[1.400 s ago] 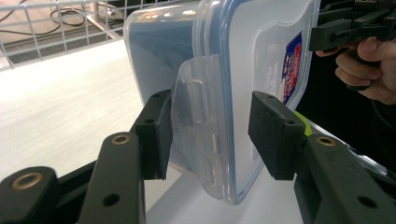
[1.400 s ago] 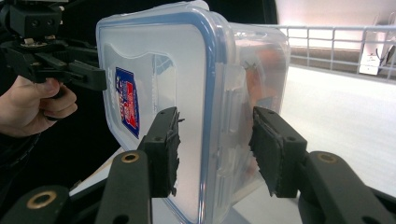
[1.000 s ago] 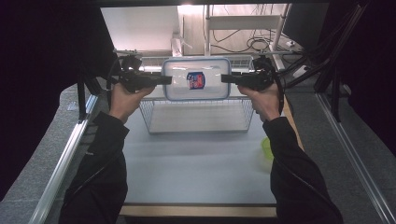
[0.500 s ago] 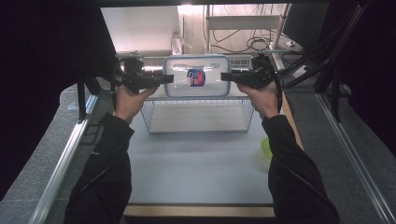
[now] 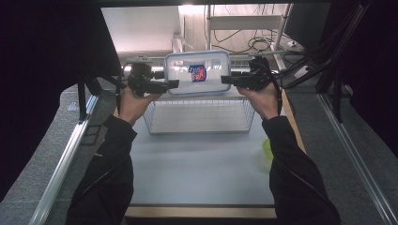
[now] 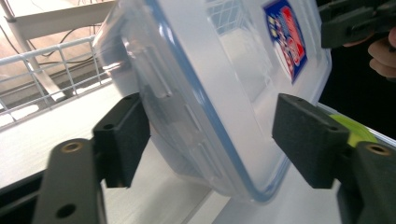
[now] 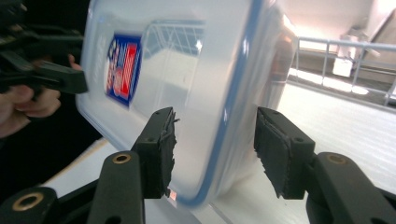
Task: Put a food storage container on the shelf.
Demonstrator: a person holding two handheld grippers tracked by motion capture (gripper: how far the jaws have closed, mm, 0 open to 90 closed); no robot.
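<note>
Your left gripper [image 5: 174, 84]: jaws just been opening, now released; in left gripper view container end sits between pads, right pad clearly off it, left pad at most brushing

Your right gripper [image 5: 224, 78]: jaws spread a bit too, gaps both sides of container rim in right gripper view, so no real clamp

Clear lidded container [image 5: 197, 71] with blue-red label has gone farther back than a second ago, now at far edge of wire basket [image 5: 199, 116] on surface [image 5: 197, 173]

Looks like placement done; next probably back both hands off sideways
</note>
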